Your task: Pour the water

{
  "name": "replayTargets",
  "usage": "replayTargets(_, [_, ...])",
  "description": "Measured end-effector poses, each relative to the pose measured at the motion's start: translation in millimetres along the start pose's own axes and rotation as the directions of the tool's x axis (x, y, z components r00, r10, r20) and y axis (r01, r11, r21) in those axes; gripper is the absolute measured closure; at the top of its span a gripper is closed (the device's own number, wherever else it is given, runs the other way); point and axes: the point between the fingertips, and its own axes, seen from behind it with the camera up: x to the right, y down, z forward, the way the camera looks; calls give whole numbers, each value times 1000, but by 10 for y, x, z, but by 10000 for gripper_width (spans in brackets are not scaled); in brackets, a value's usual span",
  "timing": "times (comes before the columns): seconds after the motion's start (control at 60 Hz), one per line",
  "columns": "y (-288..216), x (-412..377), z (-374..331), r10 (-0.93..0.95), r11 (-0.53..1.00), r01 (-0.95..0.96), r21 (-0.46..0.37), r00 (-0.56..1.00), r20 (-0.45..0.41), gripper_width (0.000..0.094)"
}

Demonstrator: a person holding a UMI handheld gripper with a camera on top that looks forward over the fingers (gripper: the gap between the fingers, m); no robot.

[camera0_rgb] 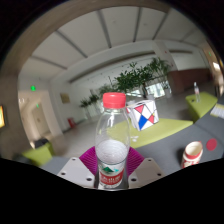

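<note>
A clear plastic bottle (112, 140) with a red cap (114, 99) stood upright between the two fingers of the gripper (111, 170), filling the middle of the gripper view. Water showed in its lower part, and a red-and-white label wrapped the base. The magenta pads (88, 157) sat close against the bottle on both sides, and the fingers appeared to be closed on it, holding it; whether its base rested on anything could not be made out.

Beyond the fingers and off to the right, a red-and-white cup (192, 152) stood on a grey worktop (205, 137), well apart from the bottle. Just behind the bottle's right shoulder sat a white cube (145, 116) printed with red and blue triangles. Further back were green leafy plants (135, 78), with yellow-green chairs (200, 104) to either side. A panelled ceiling (110, 35) with light strips spread overhead, and a green sign (32, 88) glowed on the far wall to the left.
</note>
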Motion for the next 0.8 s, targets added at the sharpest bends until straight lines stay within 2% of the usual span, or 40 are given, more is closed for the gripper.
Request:
replayTargets(0.133, [-581,21,-108,353,933,-360,13,919,175,609])
replayTargets(0.217, [-790,205,-74,563,816,-577,-31,781,270,607])
replayTargets(0.3, [-844,470,-56,738,649,-755,-93,595,319,614])
replayTargets(0.4, [-736,821,7,871,438,-888,-143,379,314,609])
replayTargets(0.483, [-564,1046,-69,931,287,-941,-178,230,283,611])
replayTargets(0.533, [-414,1196,131,951,208,-959,-193,152,268,610])
replayTargets(0.633, [-210,1371,156,971,110,-976,-186,66,228,611])
replayTargets(0.8, [-199,1518,90,970,45,-983,-176,1,242,612])
